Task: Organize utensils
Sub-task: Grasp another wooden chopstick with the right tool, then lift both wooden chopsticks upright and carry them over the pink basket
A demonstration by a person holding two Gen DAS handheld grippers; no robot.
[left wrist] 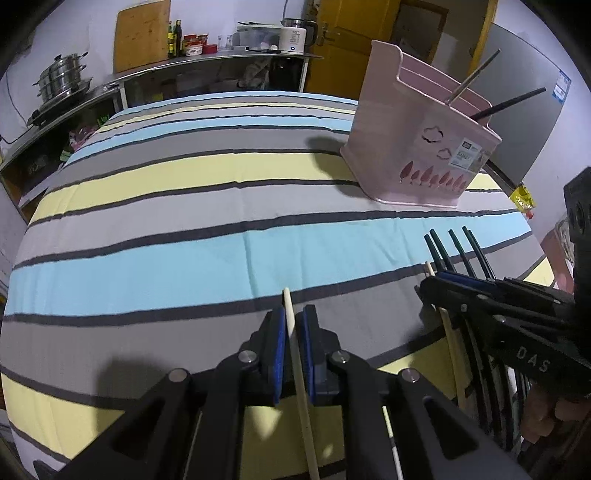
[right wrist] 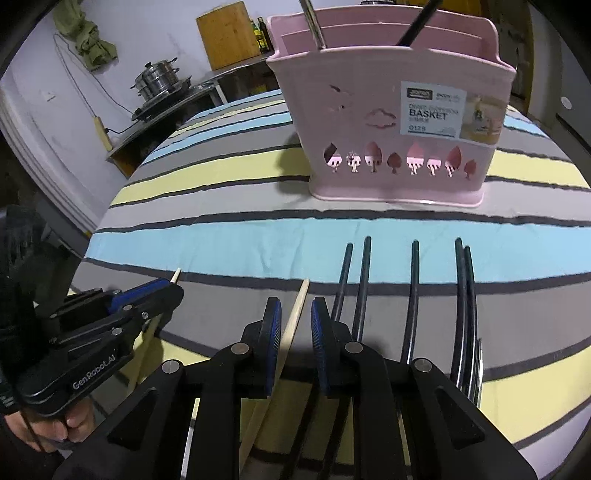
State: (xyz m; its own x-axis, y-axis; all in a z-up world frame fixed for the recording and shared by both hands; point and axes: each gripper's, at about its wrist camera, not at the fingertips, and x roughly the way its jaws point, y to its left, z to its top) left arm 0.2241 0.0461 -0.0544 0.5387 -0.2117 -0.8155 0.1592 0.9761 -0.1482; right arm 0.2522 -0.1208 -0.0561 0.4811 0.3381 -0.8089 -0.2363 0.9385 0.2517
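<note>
Between both tools' [left wrist: 294, 332] [right wrist: 294, 332] pads — pale chopsticks [left wrist: 295, 343] [right wrist: 291, 328].

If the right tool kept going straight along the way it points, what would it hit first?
Probably the striped tablecloth just past the wooden chopstick between the right tool's pads. The pink utensil basket stands further on, slightly right; depth is unclear.

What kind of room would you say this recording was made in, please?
Most likely a home kitchen: a stacked stainless steel steamer pot sits on a stove, a bamboo cutting board leans against the wall, and a white electric kettle stands on the metal shelf.
</note>
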